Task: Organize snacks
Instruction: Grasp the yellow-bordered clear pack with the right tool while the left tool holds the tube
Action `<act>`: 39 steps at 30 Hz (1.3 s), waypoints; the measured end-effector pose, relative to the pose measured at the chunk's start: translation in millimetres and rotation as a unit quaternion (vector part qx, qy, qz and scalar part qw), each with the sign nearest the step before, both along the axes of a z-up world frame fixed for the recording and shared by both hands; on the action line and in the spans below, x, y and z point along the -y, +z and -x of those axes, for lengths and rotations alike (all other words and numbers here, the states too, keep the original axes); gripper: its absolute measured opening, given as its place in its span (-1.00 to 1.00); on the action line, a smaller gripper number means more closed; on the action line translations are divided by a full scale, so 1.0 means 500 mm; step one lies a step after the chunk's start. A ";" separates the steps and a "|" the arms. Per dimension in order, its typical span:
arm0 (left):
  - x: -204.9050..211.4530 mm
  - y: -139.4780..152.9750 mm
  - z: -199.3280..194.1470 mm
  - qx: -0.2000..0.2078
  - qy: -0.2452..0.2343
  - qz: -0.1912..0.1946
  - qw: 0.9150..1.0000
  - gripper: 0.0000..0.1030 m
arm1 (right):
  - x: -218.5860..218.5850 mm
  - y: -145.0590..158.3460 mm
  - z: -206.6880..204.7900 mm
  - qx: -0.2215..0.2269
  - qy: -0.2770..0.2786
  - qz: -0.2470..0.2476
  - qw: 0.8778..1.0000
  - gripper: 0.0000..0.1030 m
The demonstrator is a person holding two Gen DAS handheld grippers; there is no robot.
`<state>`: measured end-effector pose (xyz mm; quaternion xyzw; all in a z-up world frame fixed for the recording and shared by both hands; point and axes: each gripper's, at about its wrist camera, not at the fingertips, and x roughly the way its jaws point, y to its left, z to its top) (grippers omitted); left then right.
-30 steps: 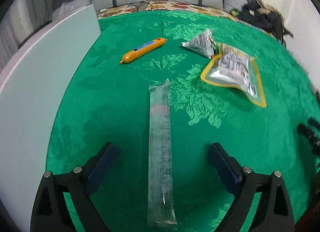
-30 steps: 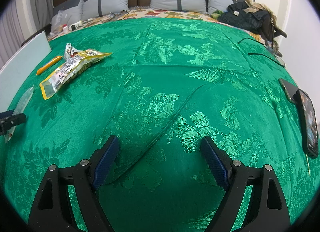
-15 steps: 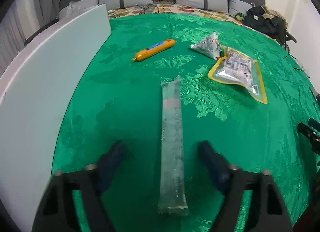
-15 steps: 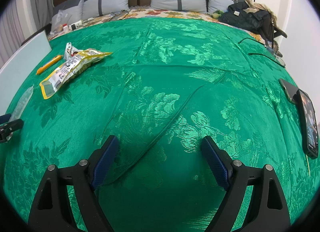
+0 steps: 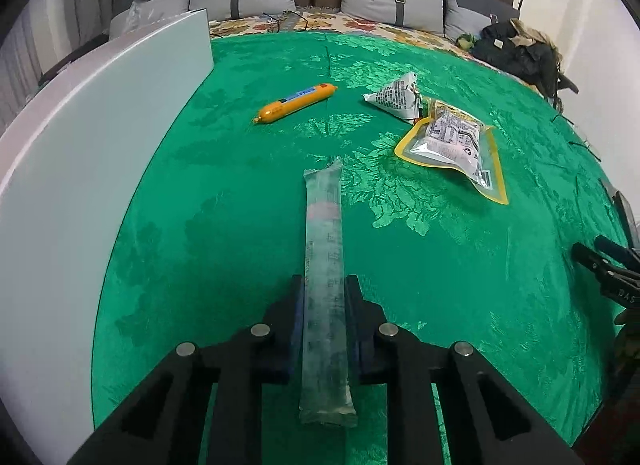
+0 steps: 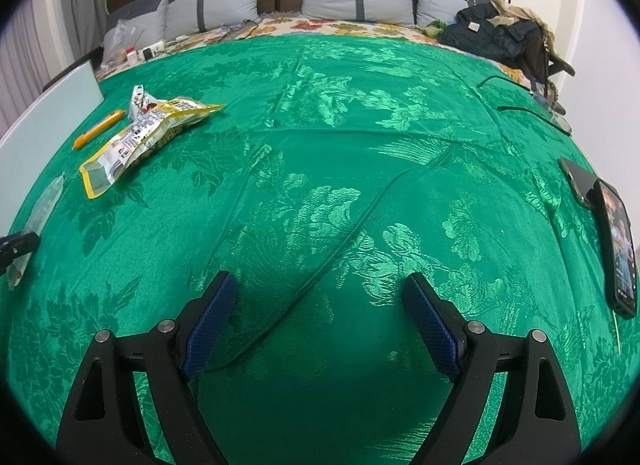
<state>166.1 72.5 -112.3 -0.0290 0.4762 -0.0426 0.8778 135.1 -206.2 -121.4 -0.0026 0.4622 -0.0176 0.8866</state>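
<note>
On the green bedspread (image 5: 240, 225), a white board (image 5: 80, 169) is seen at the far left; next, a clear tube pack (image 5: 324, 265) is pinched near its close end by the left gripper (image 5: 324, 285); beyond lie an orange sausage (image 5: 295, 103), a triangular packet (image 5: 396, 99) and a yellow-edged pouch (image 5: 452, 141). Further right, the right gripper (image 6: 318, 297) is held spread over bare cloth; two phones (image 6: 612, 237) are seen at the right edge.

Each hand-held gripper (image 6: 320, 321) is black with blue pads (image 6: 210, 319) and silver screws.

left gripper (image 5: 324, 305) fingers (image 5: 294, 317) clamp the clear tube packet (image 5: 325, 261) on green bedspread (image 5: 224, 225).
</note>
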 end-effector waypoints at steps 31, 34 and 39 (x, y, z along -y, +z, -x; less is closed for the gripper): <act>-0.039 0.013 0.036 0.008 0.010 0.079 0.997 -0.65 | -0.064 0.082 -0.131 -0.049 -0.072 -0.197 0.977 0.72; -0.040 0.022 0.043 0.014 0.008 0.082 0.997 -0.65 | -0.157 0.074 -0.215 -0.080 -0.072 -0.191 0.976 0.72; -0.045 0.027 0.052 0.017 0.009 0.080 0.997 -0.65 | -0.305 0.003 -0.332 -0.162 -0.082 -0.107 0.978 0.72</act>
